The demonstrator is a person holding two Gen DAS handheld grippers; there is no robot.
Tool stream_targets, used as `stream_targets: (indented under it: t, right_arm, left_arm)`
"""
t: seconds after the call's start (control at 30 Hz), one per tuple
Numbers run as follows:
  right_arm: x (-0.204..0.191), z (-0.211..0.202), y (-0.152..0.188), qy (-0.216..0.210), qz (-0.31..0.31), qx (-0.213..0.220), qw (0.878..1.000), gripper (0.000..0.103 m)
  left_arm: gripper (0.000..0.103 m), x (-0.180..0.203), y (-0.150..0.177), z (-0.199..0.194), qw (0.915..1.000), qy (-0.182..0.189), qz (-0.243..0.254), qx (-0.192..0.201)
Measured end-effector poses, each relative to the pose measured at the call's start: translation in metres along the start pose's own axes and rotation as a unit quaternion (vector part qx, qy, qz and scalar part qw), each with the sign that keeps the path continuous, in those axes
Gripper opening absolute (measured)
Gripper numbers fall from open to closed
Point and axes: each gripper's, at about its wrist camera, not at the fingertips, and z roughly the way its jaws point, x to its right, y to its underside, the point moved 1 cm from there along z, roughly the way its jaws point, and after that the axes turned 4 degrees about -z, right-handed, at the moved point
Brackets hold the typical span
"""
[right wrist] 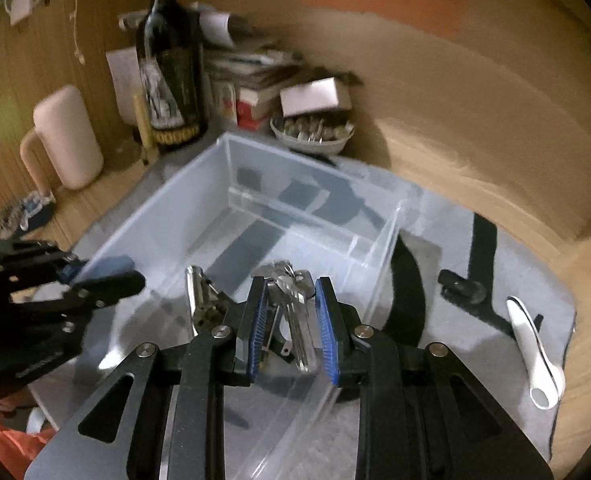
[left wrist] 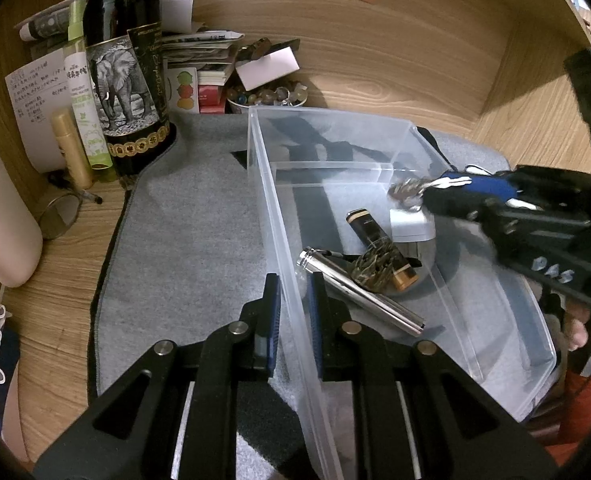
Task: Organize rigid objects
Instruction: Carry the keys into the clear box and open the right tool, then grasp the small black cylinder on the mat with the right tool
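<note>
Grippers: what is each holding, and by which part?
Left gripper clamps the clear bin's side wall. Right gripper holds a key bunch around the keys.

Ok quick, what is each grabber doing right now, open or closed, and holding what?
Left gripper: shut on the wall of the clear plastic box.
Right gripper: shut on a bunch of keys, above the box.

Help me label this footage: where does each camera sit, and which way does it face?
Left wrist: rides the left gripper, angled down at the near wall of the clear plastic storage bin, which its jaws clamp; the right gripper and some fingers show.
Right wrist: rides the right gripper, angled down over the bin, gripping a bunch of silver keys; the left gripper shows.
Shared: bin, dark elephant-label wine bottle, grey felt mat.
</note>
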Motion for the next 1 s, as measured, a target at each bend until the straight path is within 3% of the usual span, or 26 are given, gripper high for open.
stream_targets:
  t: [0.33,0.47,0.8,1.0]
  right_arm:
    - [-0.004,0.002,0.005,-0.012,-0.009,-0.02,1.0,0.023]
    - [-0.001,-0.009,0.006,-0.006,-0.004,-0.008,1.0,0.033]
    - [0.035,-0.056,0.007,0.051,0.036,0.051,0.997,0.044]
    - [0.068,-0.062,0.017,0.084,0.067,0.05,0.993,0.046]
  left_arm:
    - [0.014,0.0,0.0,0.0,1.0,0.0,0.0,0.0]
    - [0.014,-0.001,0.0,0.0,1.0,0.0,0.0,0.0]
    - [0.014,0.0,0.0,0.0,1.0,0.0,-0.001,0.0]
    - [0.014,-0.001,0.0,0.0,1.0,0.0,0.0,0.0]
